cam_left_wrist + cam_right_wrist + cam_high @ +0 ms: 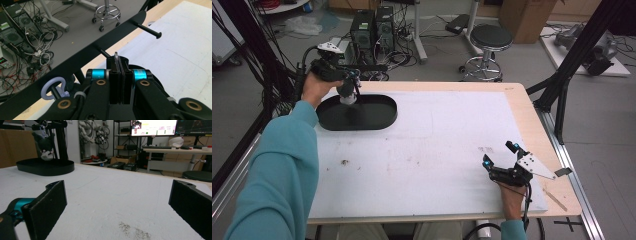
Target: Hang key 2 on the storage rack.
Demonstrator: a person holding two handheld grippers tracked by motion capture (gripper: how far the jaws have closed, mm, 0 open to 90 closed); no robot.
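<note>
At the far left of the white-topped wooden table [437,145] sits a shallow black oval plastic tray [377,112]. The left gripper [351,86] hangs over the tray's left part, and beneath it dangles a small dark plush charm with a white face [348,96], its lower end down at the tray; whether it touches the tray floor cannot be told. In the right gripper view the same charm [46,145] hangs head down above the tray [45,167], and nothing else shows inside the tray. In the left gripper view the two black jaws are pressed together, pinching a thin silver metal ring [116,56] that stands up between them. Just left of that gripper a pale lilac plastic ring [51,87] sits on a black peg beside a black bar [82,55]. The right gripper [499,161] rests at the near right of the table, well apart from the tray, its jaws spread wide with nothing between them
</note>
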